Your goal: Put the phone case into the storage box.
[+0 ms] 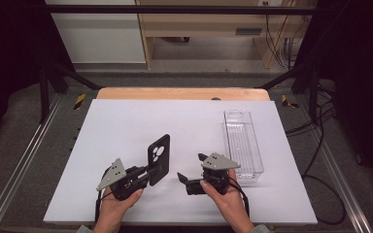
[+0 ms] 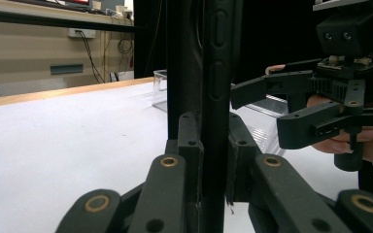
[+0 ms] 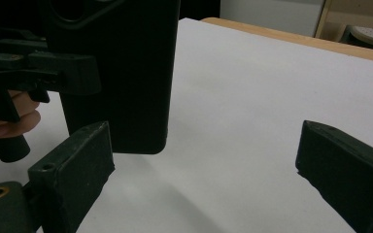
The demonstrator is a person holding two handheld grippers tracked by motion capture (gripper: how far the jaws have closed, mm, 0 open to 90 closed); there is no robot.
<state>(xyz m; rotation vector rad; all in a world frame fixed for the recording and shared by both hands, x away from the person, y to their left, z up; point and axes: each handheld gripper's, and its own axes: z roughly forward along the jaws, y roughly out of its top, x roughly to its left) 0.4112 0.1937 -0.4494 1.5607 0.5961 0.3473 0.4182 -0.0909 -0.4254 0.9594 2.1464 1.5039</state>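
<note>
Left claw (image 2: pixel 209 160) pinching black phone case (image 1: pixel 159 159) edge-on, long axis upright; right claw (image 1: pixel 190 170) spread.

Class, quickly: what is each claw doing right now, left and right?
Left claw: shut on the phone case, held up off the table.
Right claw: open, holding nothing.

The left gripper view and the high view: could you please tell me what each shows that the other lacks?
The left gripper view alone shows the side buttons along the edge of the black phone case. The high view alone shows the case's camera cutout and the whole clear plastic tray. Both show the left gripper shut on the case and the right gripper open beside it.
</note>
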